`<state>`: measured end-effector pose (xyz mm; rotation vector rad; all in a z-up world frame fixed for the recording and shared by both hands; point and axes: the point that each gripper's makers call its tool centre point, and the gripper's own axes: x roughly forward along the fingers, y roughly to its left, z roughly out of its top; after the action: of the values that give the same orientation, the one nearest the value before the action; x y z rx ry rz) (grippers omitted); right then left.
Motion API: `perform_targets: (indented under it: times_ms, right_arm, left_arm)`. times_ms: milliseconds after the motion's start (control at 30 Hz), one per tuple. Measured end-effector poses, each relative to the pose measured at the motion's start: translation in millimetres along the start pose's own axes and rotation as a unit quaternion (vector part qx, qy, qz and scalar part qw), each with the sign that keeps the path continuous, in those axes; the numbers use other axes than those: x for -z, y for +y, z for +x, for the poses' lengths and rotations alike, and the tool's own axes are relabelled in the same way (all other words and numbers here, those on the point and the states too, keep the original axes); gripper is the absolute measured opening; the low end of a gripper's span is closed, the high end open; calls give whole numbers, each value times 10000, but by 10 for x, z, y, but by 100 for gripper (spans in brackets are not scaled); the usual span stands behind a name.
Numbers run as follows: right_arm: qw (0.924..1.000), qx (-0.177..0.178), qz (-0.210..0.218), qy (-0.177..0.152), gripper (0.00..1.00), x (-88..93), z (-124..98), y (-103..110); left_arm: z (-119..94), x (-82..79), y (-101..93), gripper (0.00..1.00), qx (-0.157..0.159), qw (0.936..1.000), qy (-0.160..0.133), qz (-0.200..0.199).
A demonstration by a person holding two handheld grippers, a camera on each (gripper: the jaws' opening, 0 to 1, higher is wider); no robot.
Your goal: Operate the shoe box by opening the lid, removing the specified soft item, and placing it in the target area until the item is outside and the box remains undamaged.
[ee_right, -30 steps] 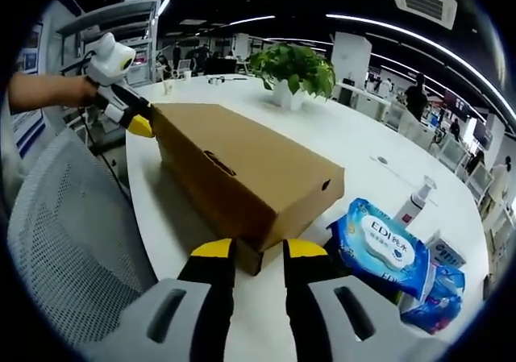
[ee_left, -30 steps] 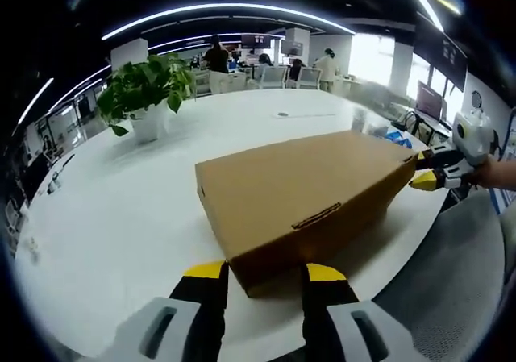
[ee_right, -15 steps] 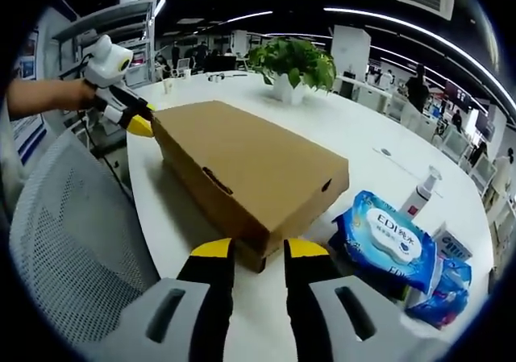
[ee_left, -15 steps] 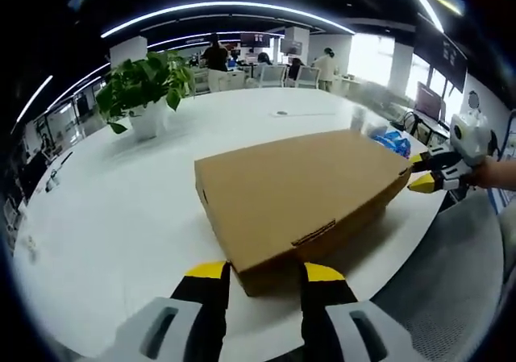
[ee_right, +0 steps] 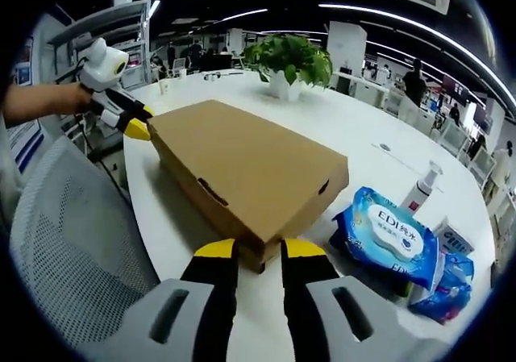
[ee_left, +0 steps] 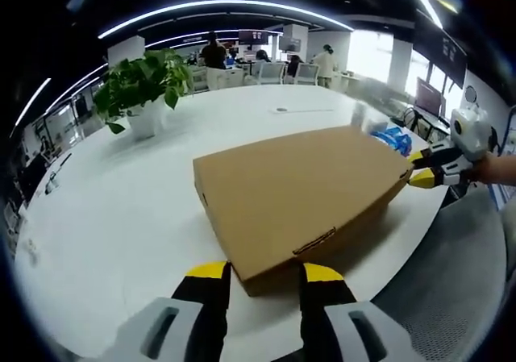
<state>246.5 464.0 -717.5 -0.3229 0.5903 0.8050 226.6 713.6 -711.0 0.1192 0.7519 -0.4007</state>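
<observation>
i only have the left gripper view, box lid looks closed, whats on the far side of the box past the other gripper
Observer: In the right gripper view a blue wet wipes pack lies on the table beside the shoe box.
Operator: anything else there
Observer: A white pump bottle stands just behind the pack.
Operator: where are the right jaws
Observer: The right gripper straddles the box's near corner, jaws apart; the left gripper is at the opposite end.
</observation>
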Motion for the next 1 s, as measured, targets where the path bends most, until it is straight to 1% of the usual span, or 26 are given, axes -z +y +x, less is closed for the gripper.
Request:
perform_targets:
  times_ms: [100,200,367,1000]
  right_arm:
    - [10000,-14,9,48,19,19,15,-3]
    - [10000,1,24,30,18,8,24,-27]
    - [10000,49,65,16,18,-24,72,-121]
    - [9998,160,118,18,19,-159,288,-459]
  left_arm:
    - [17,-15,14,34,-18,10000,5,25]
    - [52,-53,34,34,-14,10000,14,29]
    - [110,-110,55,34,4,10000,0,40]
    - [426,-417,215,34,88,9999,32,122]
